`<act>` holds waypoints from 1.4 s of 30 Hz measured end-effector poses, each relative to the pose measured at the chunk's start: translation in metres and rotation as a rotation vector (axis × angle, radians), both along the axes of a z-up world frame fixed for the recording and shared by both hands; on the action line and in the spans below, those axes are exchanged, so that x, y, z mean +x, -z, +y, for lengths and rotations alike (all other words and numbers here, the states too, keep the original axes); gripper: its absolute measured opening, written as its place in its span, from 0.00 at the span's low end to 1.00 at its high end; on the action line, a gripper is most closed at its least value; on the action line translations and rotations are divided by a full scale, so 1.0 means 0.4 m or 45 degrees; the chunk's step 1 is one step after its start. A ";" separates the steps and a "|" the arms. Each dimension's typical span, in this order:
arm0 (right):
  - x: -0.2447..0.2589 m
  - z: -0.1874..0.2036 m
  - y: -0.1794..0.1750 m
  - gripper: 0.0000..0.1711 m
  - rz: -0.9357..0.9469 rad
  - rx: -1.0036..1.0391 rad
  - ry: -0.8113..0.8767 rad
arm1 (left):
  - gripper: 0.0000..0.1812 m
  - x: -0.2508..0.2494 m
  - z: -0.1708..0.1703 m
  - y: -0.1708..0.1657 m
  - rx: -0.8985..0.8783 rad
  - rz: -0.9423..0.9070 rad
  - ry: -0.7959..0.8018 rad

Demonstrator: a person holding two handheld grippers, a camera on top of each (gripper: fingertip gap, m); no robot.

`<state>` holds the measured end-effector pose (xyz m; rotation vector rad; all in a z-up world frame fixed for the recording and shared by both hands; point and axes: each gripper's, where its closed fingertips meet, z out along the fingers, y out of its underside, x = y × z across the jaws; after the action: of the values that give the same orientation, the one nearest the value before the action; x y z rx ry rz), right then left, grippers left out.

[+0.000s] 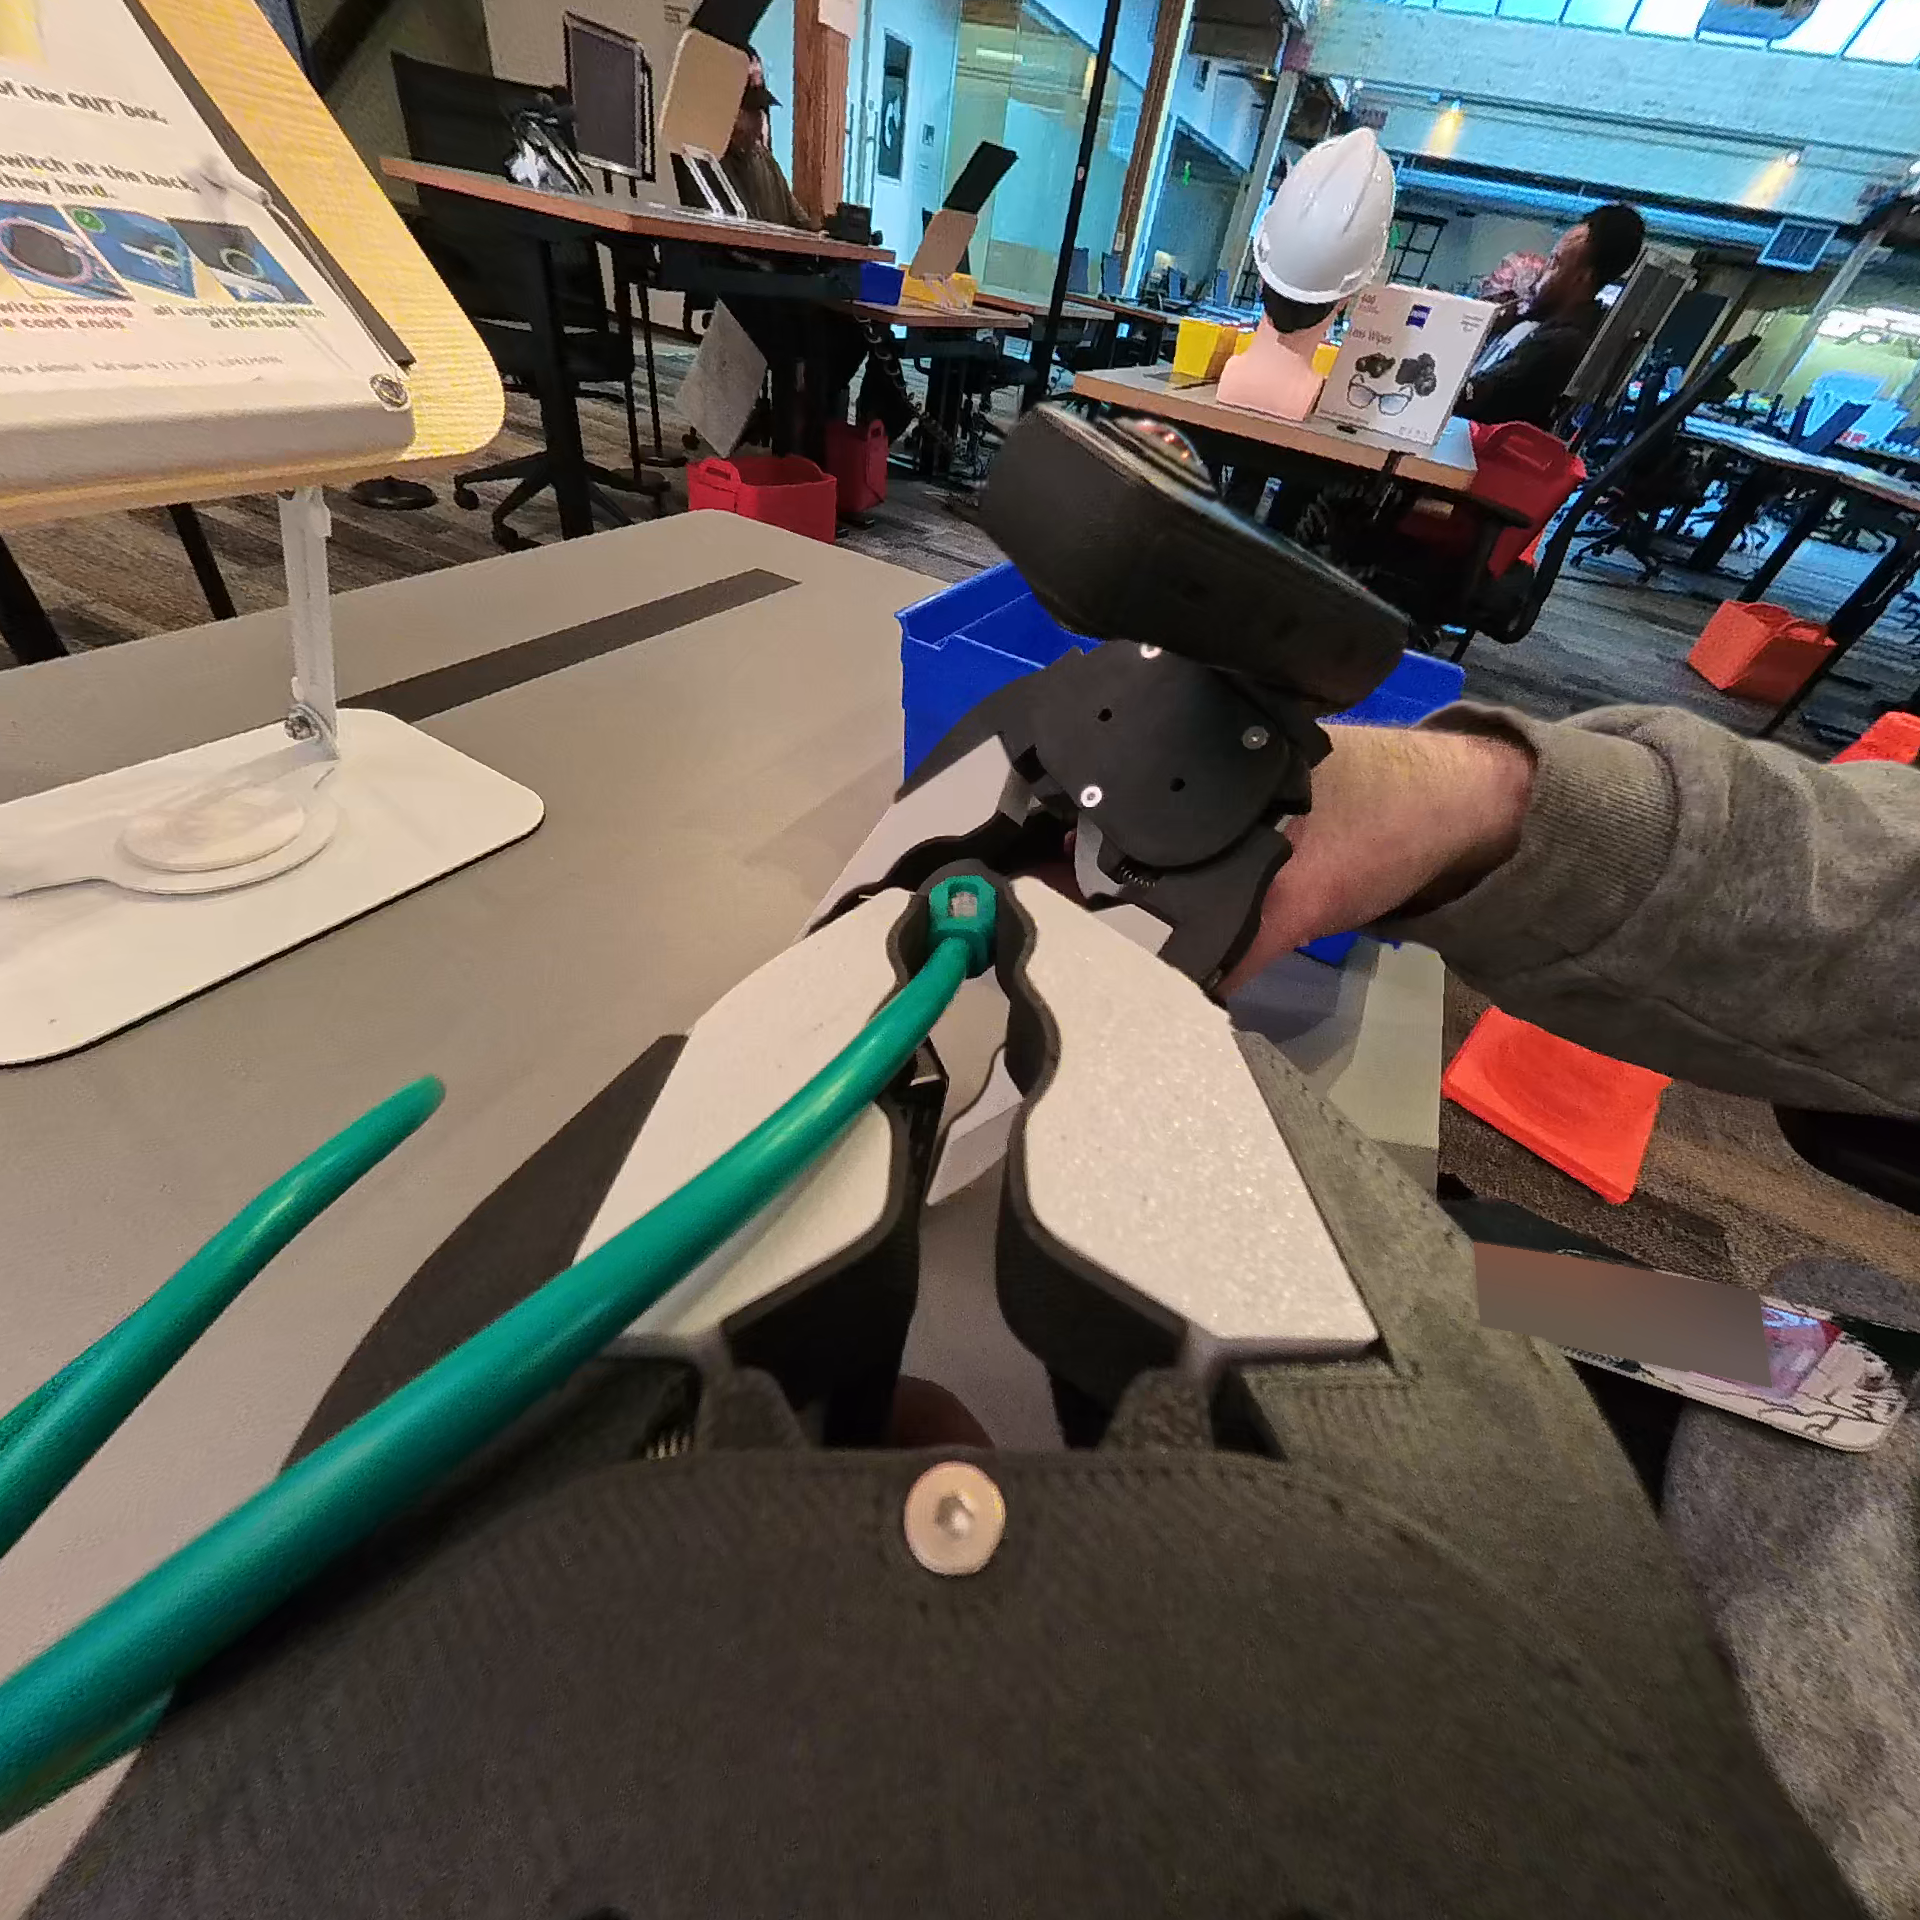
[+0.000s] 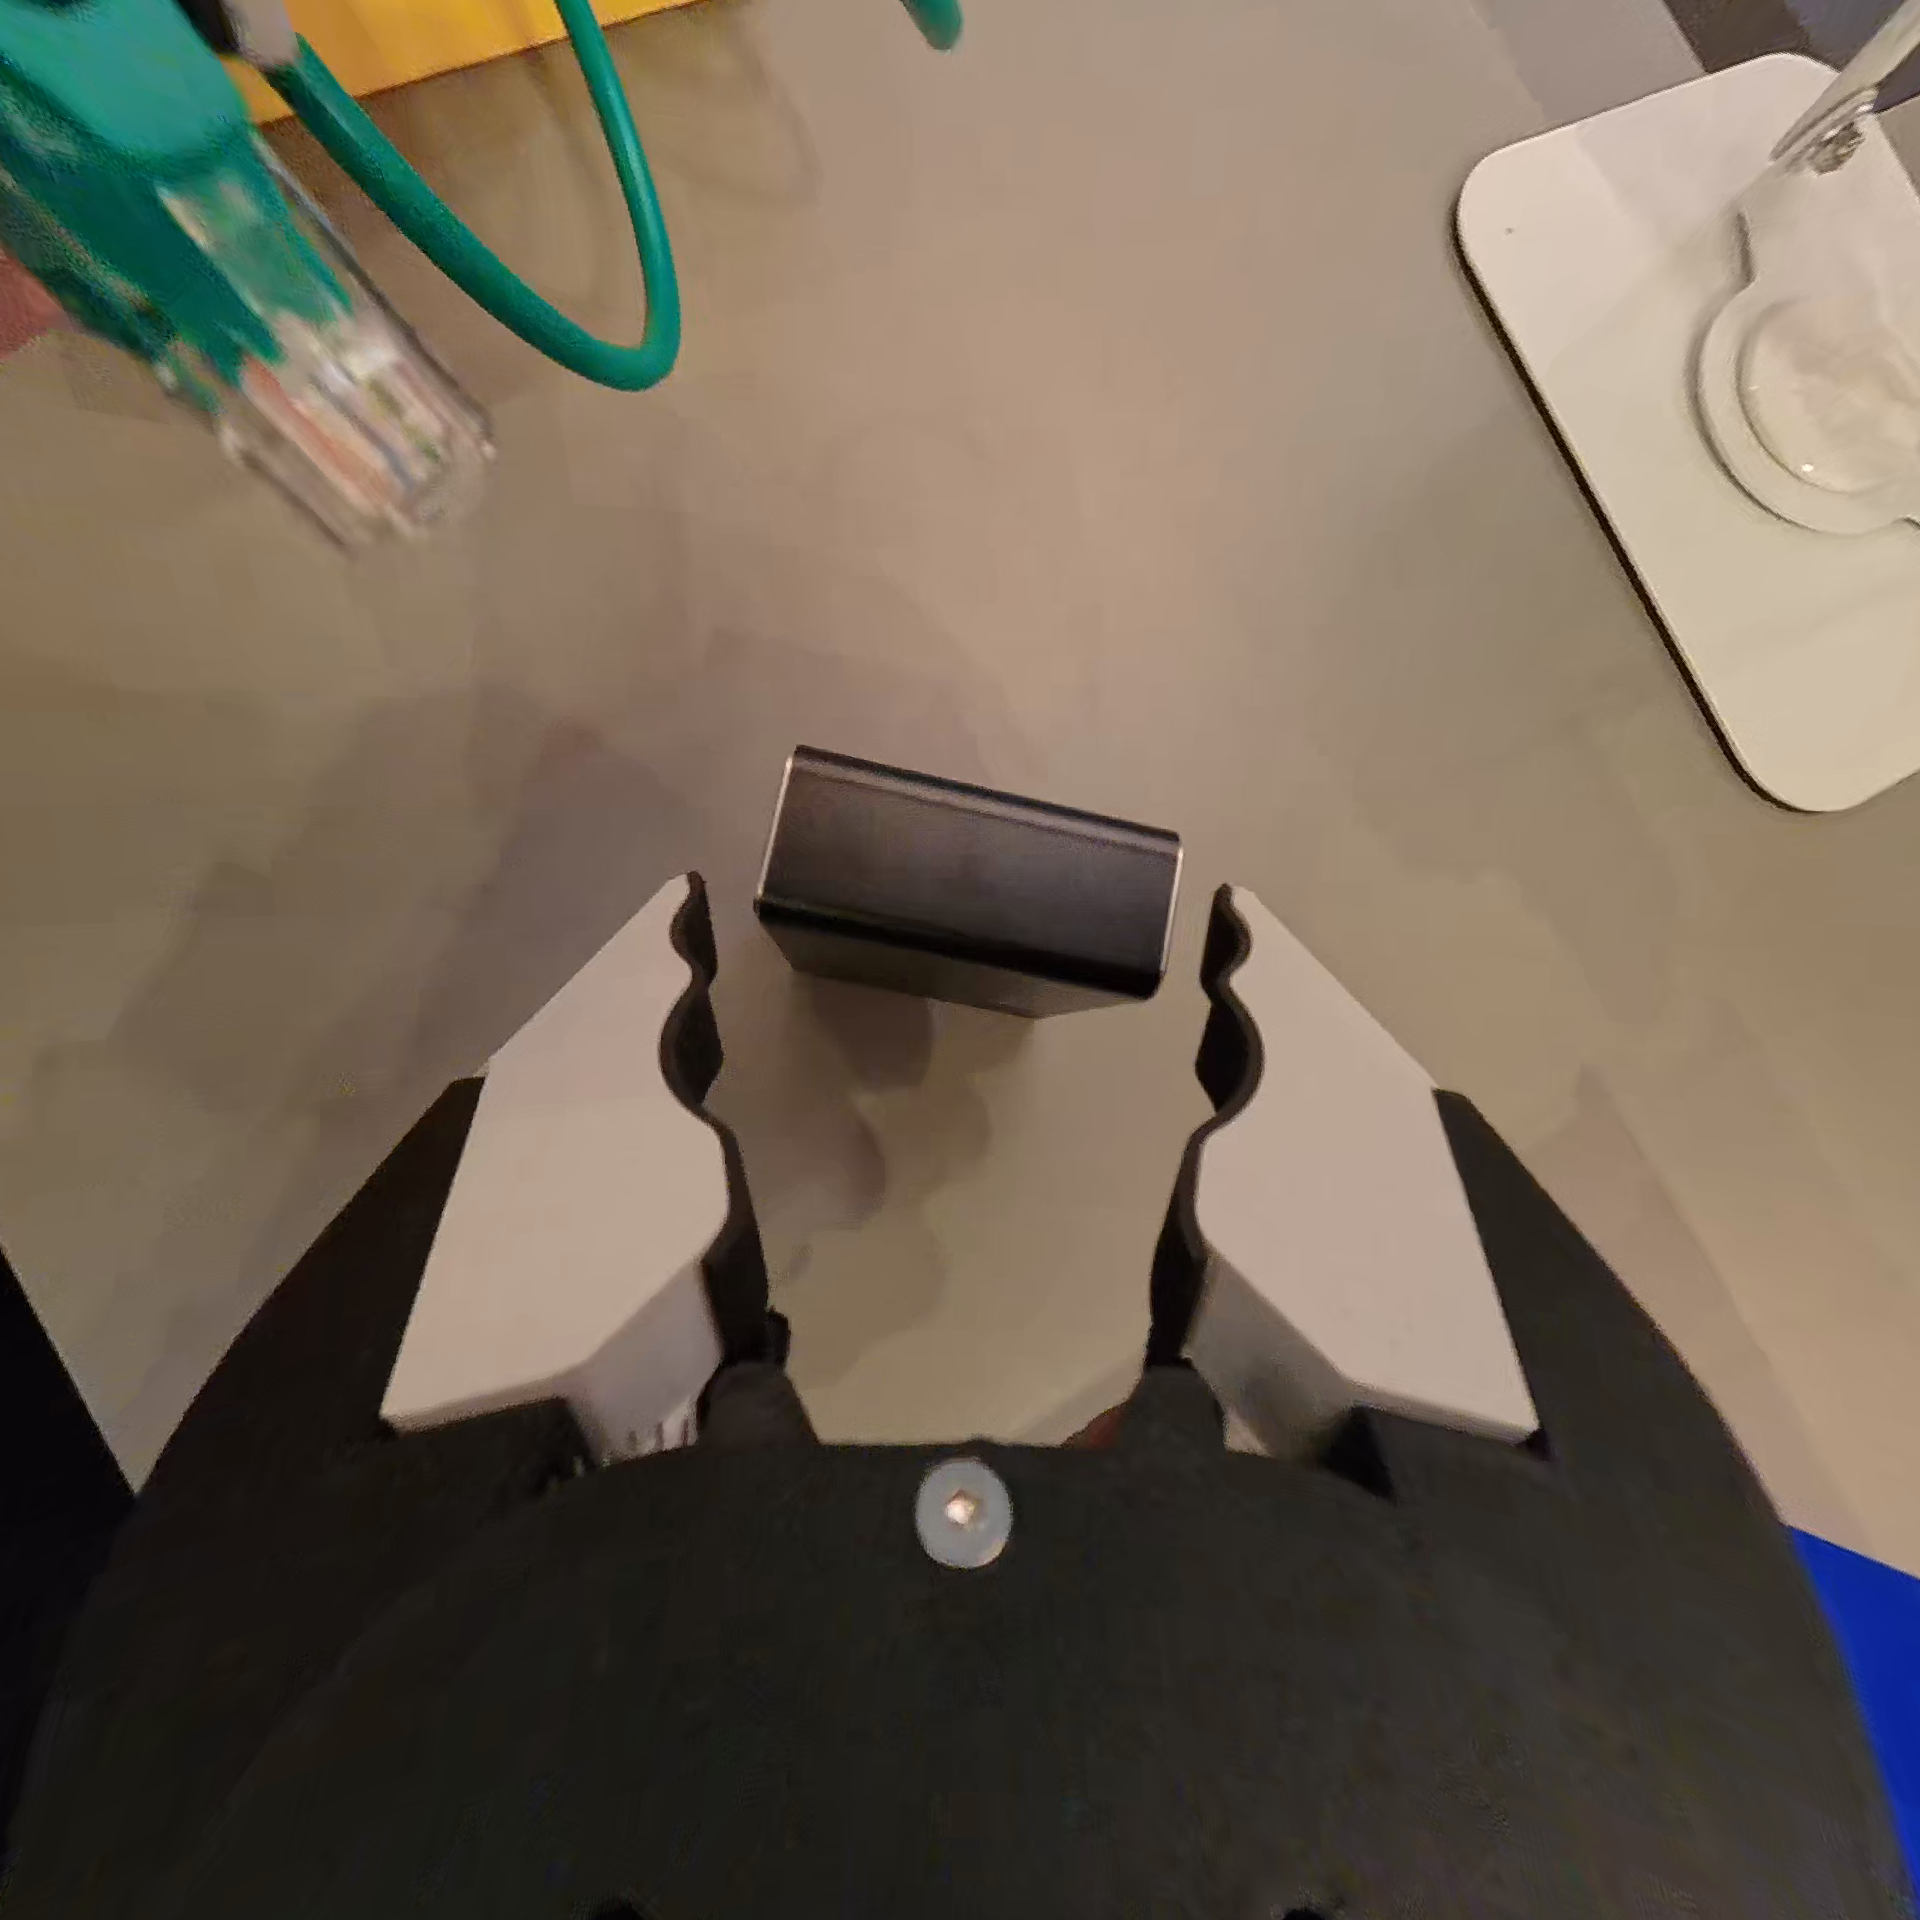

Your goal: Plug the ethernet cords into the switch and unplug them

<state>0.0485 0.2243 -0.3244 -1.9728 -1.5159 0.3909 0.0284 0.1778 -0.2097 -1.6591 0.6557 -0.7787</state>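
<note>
The plug-in step looks to be starting: the left gripper is closed on the green ethernet cord just behind its plug, held above the grey table. The right gripper hangs wide open and empty over the black switch, which lies on the table between its 2 fingers. Next, I judge, it must clamp the switch steady so the plug can meet a port.

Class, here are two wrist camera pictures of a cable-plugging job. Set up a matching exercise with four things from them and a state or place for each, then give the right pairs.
Things:
1. left gripper
2. right gripper
3. black switch
4. white stand base

States or places:
A. lies on the grey table between open fingertips
B. shut on the green cord
C. open, holding nothing
D. sits at the table's far right in the right wrist view

Pairs: 1-B, 2-C, 3-A, 4-D
</note>
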 end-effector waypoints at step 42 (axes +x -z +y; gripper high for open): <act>-0.007 0.056 -0.080 0.51 0.573 -0.061 0.384 | 0.06 -0.008 0.002 -0.028 0.069 0.023 -0.038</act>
<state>0.0458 0.2466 -0.2926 -1.9441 -0.9220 0.6896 0.0253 0.1786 -0.1985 -1.6246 0.6573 -0.7194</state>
